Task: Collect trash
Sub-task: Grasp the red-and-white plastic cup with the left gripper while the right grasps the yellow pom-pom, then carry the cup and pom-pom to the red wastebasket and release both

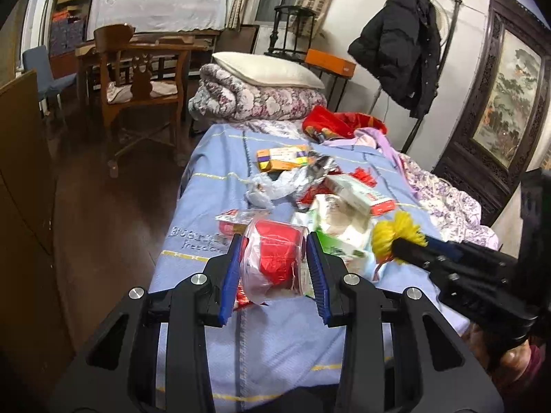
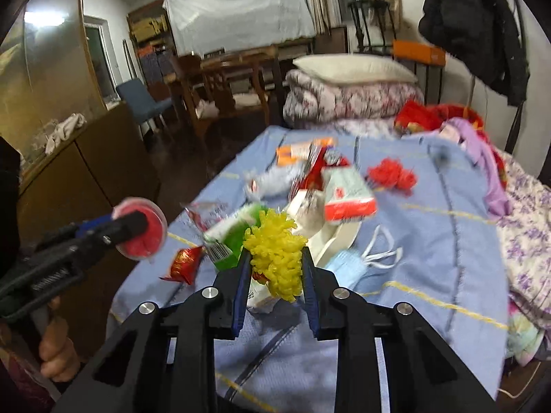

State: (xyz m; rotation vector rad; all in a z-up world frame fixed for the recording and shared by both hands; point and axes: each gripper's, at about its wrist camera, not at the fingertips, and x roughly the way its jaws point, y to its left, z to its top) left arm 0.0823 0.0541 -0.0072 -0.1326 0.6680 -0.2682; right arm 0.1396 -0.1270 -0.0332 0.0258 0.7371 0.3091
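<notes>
My left gripper [image 1: 273,241] is shut on a clear plastic cup with red stuff inside [image 1: 275,258], held above the blue bedspread [image 1: 213,186]; the cup also shows at the left of the right wrist view [image 2: 141,229]. My right gripper [image 2: 275,258] is shut on a yellow pom-pom [image 2: 275,251], which also shows in the left wrist view [image 1: 396,235]. Trash lies in a heap on the bed: a white and red box [image 2: 347,192], a green carton [image 2: 234,237], a red pom-pom [image 2: 391,173], a blue face mask [image 2: 347,268], a red wrapper [image 2: 184,265], an orange box [image 1: 282,158].
A folded floral quilt with a pillow [image 1: 265,82] lies at the bed's far end. Red and purple clothes [image 1: 347,127] lie at the far right. A wooden chair [image 1: 141,79] stands on the dark floor to the left. A brown cabinet [image 1: 20,179] is at the left edge.
</notes>
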